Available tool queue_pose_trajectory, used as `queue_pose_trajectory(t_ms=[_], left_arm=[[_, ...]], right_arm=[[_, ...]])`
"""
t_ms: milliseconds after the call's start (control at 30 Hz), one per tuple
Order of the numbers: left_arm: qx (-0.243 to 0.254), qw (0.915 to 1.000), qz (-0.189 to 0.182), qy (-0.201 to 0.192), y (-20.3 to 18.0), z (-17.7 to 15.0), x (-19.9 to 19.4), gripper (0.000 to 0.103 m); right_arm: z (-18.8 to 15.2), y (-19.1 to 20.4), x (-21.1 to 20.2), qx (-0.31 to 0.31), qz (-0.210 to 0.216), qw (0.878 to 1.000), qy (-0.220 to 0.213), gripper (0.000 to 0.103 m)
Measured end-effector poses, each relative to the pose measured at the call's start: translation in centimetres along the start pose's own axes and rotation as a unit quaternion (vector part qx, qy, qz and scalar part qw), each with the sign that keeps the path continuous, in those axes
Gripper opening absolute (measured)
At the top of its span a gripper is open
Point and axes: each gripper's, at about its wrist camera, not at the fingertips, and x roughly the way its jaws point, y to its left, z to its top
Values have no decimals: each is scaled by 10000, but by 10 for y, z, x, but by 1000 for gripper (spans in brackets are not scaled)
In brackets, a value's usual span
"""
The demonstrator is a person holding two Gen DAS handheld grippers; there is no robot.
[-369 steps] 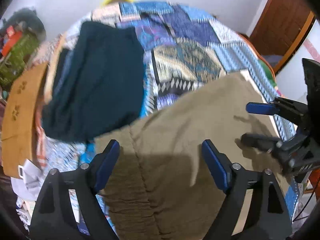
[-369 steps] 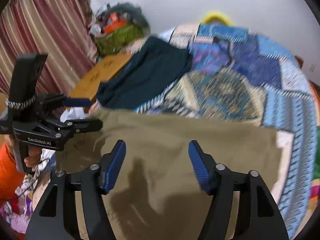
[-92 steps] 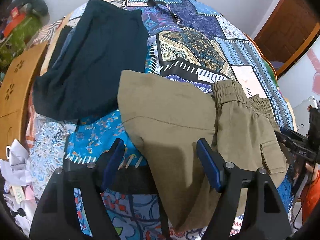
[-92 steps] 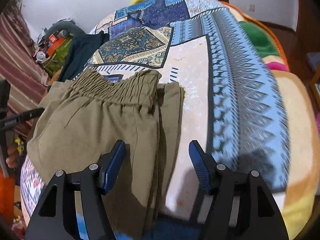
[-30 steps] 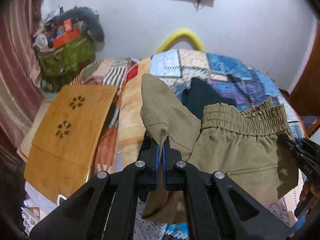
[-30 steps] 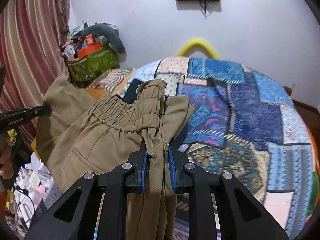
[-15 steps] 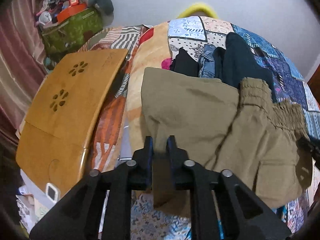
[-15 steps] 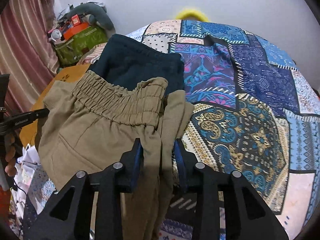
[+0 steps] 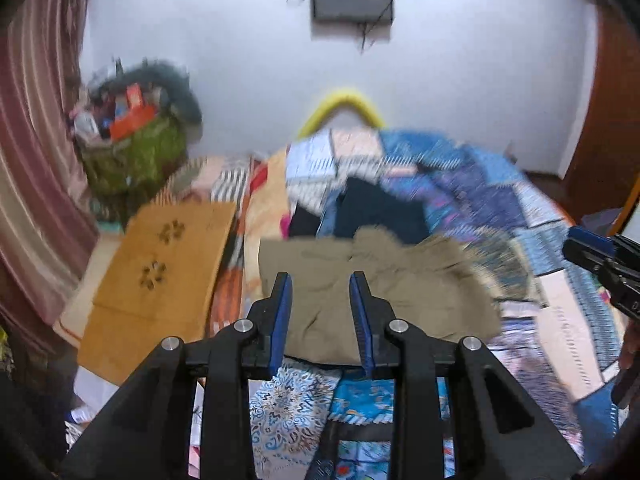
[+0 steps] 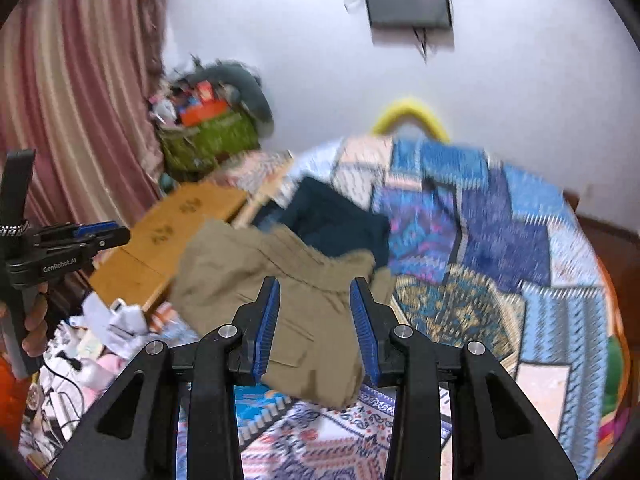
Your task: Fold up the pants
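The folded khaki pants (image 9: 400,292) lie on the patchwork bedspread (image 9: 500,208), partly on a dark navy garment (image 9: 380,208). They also show in the right wrist view (image 10: 256,276), with the elastic waistband toward the navy garment (image 10: 336,216). My left gripper (image 9: 321,322) is open and empty, pulled back above the near edge of the pants. My right gripper (image 10: 315,326) is open and empty, also drawn back over the pants. Each gripper appears at the edge of the other's view: the right one (image 9: 600,260) and the left one (image 10: 96,236).
A wooden lap table (image 9: 160,276) leans at the bed's left side. A green bag of clutter (image 9: 132,152) stands by the striped curtain (image 10: 80,100). A yellow curved bar (image 9: 344,108) is at the bed's head. Papers and cables (image 10: 80,344) lie on the floor at left.
Both grippers have opened, let go of the khaki pants and pulled back and up. The pants now rest folded on the bed against the navy garment.
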Motion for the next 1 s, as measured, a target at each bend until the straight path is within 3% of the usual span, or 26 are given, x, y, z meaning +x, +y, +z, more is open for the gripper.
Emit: queue_pose_trajectory(t_ms=[167, 300, 467, 533, 600, 733, 800, 867, 1000], left_arm=[[48, 9962, -218, -837, -22, -3, -97, 30], [125, 9895, -240, -1418, -40, -25, -163, 30], [57, 9804, -262, -1951, -60, -60, -229, 32], [27, 9784, -214, -2058, -65, -71, -241, 39], [39, 9764, -181, -2150, -73, -84, -254, 58], [-15, 9725, -113, -2326, -80, -99, -271, 71], [-85, 9714, -64, -2374, -81, -105, -278, 86], [-149, 9705, -64, -2406, -82, -110, -283, 95], [-176, 9697, 26, -2435, -81, -115, -287, 101]], right_arm=[[6, 31, -84, -240, 109, 9952, -942, 33], [-3, 58, -141, -465, 148, 9861, -1591, 33], [-32, 85, -195, -572, 161, 9765, -2073, 33], [-43, 90, -207, -544, 136, 9742, -2186, 35], [-52, 97, -219, -527, 89, 9725, -2265, 51], [-62, 103, -230, -532, -38, 9708, -2340, 70], [-65, 102, -233, -483, -102, 9703, -2369, 85], [-66, 100, -236, -388, -167, 9701, -2391, 91], [-68, 98, -237, -324, -348, 9692, -2417, 103]])
